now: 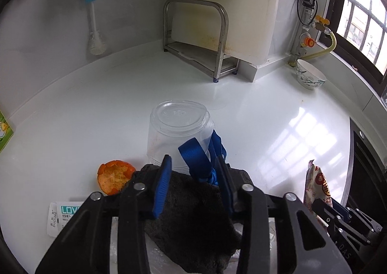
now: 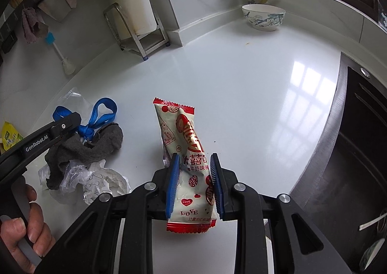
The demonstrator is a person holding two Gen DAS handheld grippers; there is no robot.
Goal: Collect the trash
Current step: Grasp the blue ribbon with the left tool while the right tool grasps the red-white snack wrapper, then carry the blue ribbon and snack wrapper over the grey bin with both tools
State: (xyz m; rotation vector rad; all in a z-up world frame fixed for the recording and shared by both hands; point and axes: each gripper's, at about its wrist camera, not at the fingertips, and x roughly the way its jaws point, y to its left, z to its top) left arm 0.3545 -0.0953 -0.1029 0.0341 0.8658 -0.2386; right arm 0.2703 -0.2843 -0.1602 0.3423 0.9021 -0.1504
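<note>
Two grippers, left fingers (image 1: 170, 172) clamping grey cloth (image 1: 193, 213), right fingers (image 2: 173, 177) pinching snack wrapper (image 2: 186, 153)

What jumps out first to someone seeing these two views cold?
The red-and-white snack wrapper pinched upright in the right gripper at centre. Then the dark grey cloth with its blue strap in the left gripper, before an upturned clear plastic container and an orange peel.

Glossy white countertop (image 2: 241, 85), matt grey fuzzy cloth (image 2: 96, 148), shiny plastic snack wrapper (image 2: 191, 153), brushed metal rack (image 1: 193, 39)
</note>
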